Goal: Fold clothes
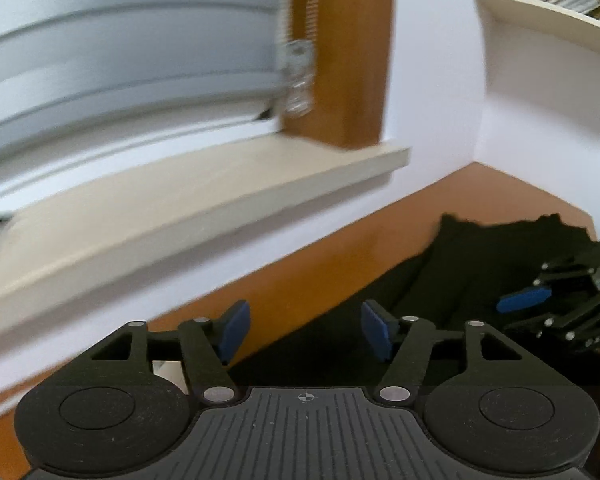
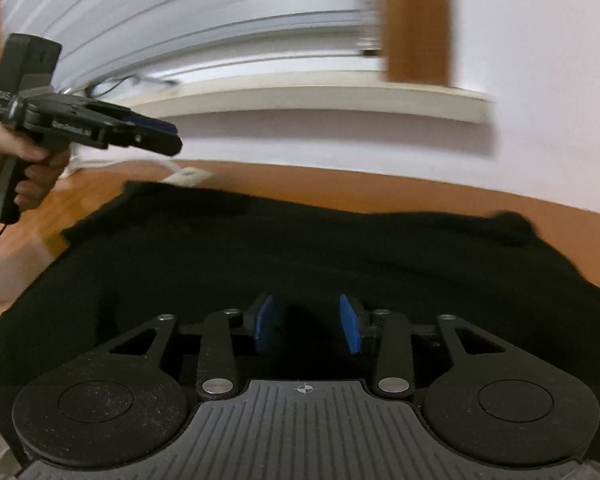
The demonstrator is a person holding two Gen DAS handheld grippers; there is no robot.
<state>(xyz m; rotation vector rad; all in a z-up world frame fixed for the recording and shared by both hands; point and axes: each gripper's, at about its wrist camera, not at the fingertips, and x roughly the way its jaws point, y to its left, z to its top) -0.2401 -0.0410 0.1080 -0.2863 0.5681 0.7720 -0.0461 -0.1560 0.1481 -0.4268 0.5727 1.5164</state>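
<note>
Black garment [image 2: 300, 256] lies spread on orange-brown table [image 2: 420, 192], far edge running near the wall below window sill [image 2: 320, 100]. Small lump at far R corner, sleeve or collar, can't tell which.

L gripper [image 1: 306, 330]: jaws spread, nothing btwn pads, hanging over table at garment's L edge. Person's hand [image 2: 4, 160] on its grip, seen from R cam.

R gripper [image 2: 306, 322]: jaws partly spread, nothing pinched, over mid cloth.

Handling (judgement): soft, limp, light fabric; will drape and sag, no stiffness, may slide a bit on smooth wood. Folds visible in L view suggest it bunches easily.

Where to grab: pinch at edges/corners, one per gripper, e.g. far L corner [image 2: 132, 190] and far R lump [image 2: 512, 220]; grabbing mid-cloth would only bunch it
</note>
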